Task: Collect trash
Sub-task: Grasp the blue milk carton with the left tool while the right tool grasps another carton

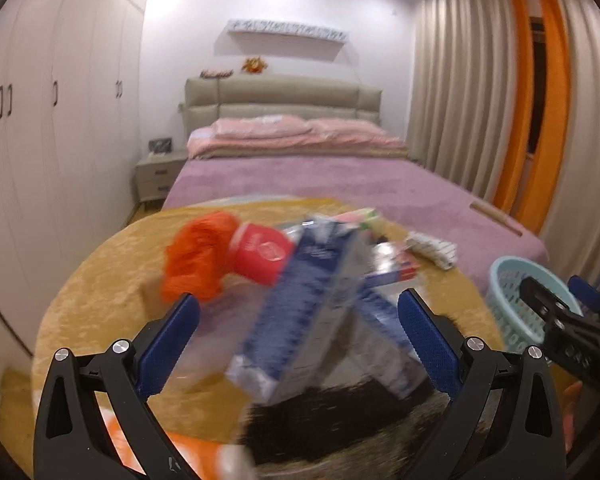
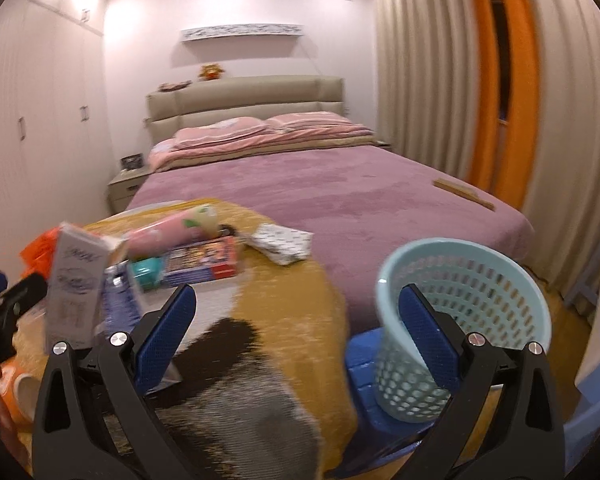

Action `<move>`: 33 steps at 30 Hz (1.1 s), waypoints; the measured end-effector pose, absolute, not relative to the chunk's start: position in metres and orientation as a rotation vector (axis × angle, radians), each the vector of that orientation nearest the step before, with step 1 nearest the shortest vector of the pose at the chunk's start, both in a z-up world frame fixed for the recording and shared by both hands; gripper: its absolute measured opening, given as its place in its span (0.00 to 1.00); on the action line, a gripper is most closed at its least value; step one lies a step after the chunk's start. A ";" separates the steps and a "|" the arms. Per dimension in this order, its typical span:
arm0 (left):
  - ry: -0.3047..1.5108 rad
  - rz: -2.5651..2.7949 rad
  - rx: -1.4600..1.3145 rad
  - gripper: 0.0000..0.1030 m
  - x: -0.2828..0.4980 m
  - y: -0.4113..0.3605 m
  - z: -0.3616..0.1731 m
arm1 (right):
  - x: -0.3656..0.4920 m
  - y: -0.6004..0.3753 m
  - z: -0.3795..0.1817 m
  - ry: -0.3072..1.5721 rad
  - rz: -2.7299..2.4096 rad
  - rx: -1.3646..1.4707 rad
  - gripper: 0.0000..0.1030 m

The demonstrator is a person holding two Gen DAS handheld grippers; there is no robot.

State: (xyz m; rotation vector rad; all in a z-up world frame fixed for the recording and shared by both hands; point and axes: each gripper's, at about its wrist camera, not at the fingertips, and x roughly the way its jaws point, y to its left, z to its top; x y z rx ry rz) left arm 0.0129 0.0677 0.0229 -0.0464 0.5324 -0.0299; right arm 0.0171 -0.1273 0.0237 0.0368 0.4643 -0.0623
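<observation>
Both grippers, left [image 1: 298, 334] and right [image 2: 296, 328], gape empty. Centre the left on the carton [image 1: 300, 312], squeeze its narrow faces gently, then carry it to the basket [image 2: 464, 320].

Purple-covered bed [image 1: 312, 180], beige headboard [image 1: 280, 98], white wardrobes [image 1: 40, 120] left, beige-orange curtains [image 1: 500, 100] right.

The basket [image 2: 480, 280] is smooth perforated plastic. Beside it, the counter's cover [image 2: 300, 300] looks like plush, fuzzy cloth. The carton [image 1: 300, 308] is printed paperboard; each hand-held gripper's pads [image 1: 428, 344] look textured, matt.
</observation>
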 end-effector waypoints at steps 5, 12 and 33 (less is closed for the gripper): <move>0.646 -0.097 -0.019 0.93 0.029 0.087 0.016 | 0.020 -0.095 0.022 0.493 0.059 -0.003 0.94; 0.746 -0.213 -0.039 0.86 0.053 0.098 0.003 | 0.030 -0.072 0.008 0.571 0.150 -0.028 0.94; 0.852 -0.301 -0.088 0.42 0.075 0.098 -0.015 | 0.069 -0.033 -0.013 0.709 0.342 -0.084 0.70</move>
